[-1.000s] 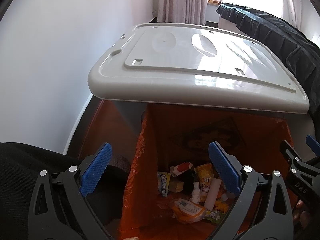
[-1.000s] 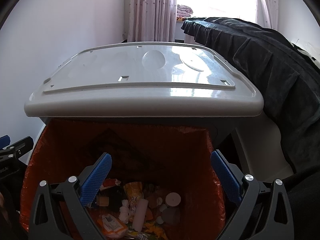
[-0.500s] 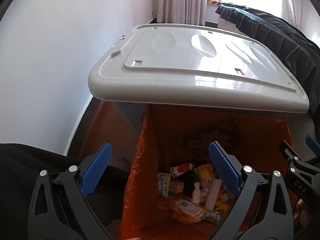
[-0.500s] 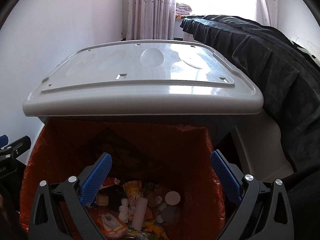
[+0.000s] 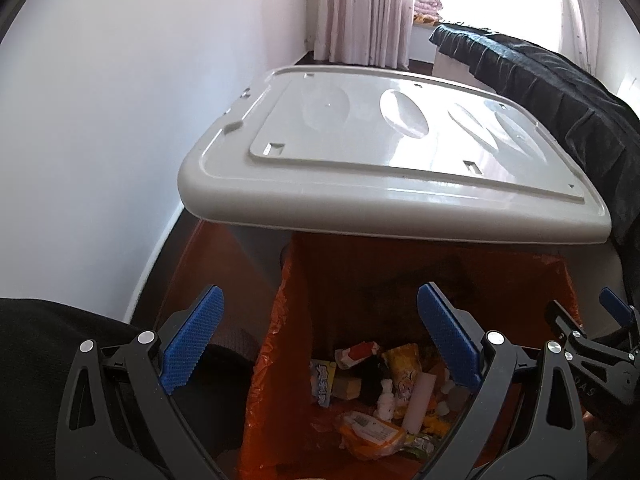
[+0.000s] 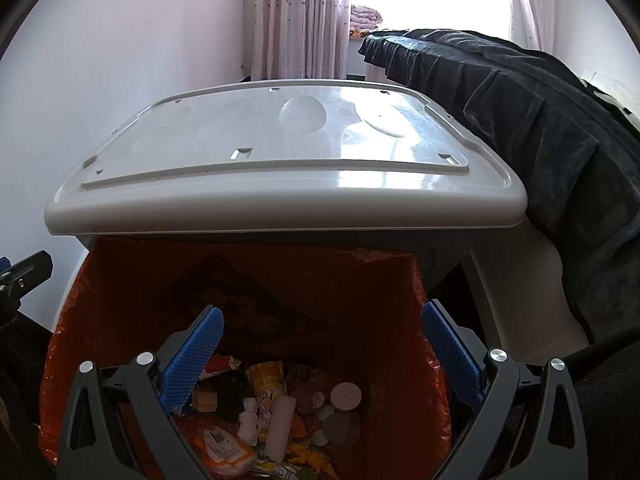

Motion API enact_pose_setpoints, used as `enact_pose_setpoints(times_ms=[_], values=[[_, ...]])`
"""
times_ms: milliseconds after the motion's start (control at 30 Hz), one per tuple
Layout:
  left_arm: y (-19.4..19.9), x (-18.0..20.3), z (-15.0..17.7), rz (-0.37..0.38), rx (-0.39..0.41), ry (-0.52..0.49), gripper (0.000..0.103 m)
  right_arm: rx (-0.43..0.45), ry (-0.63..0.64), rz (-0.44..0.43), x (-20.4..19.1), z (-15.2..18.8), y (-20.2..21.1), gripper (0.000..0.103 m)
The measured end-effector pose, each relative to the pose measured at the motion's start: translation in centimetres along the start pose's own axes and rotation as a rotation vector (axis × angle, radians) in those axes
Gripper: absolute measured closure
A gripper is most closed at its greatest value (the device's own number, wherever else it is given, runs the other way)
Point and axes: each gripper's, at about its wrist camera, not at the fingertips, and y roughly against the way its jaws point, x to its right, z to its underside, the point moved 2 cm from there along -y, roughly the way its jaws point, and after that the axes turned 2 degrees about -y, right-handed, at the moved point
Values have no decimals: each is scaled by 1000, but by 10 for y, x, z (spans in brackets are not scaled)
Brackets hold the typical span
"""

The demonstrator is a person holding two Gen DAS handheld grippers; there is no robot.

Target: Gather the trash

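Right wrist view: both grippers, left gripper (image 5: 320,344) and right gripper (image 6: 322,354), still hovering over orange-lined bin (image 6: 120,280); jaws wide, empty; trash (image 6: 280,412) already inside.

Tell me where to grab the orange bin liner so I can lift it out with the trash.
Probably the liner's crinkled top edge at the near right corner, where loose plastic stands free of the bin wall. Bring the open right claw down from above, one finger inside the bag and one outside. The far edge sits under the raised grey lid, so come from the near side.
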Motion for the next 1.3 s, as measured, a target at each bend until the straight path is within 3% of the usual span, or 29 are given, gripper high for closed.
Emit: enact_pose_setpoints(times_ms=[167, 233, 600, 767, 1300], values=[[-11, 3, 7, -72, -67, -29, 8, -1, 3, 1, -1, 1, -1, 5], [-9, 6, 13, -100, -35, -42, 8, -2, 5, 0, -1, 1, -1, 5], [0, 17, 10, 7, 10, -75, 8, -1, 7, -1, -1, 1, -1, 5], [5, 21, 10, -11, 42, -96, 8, -4, 8, 0, -1, 0, -1, 5], [-2, 16, 11, -1, 7, -68, 8, -5, 5, 0, -1, 0, -2, 5]])
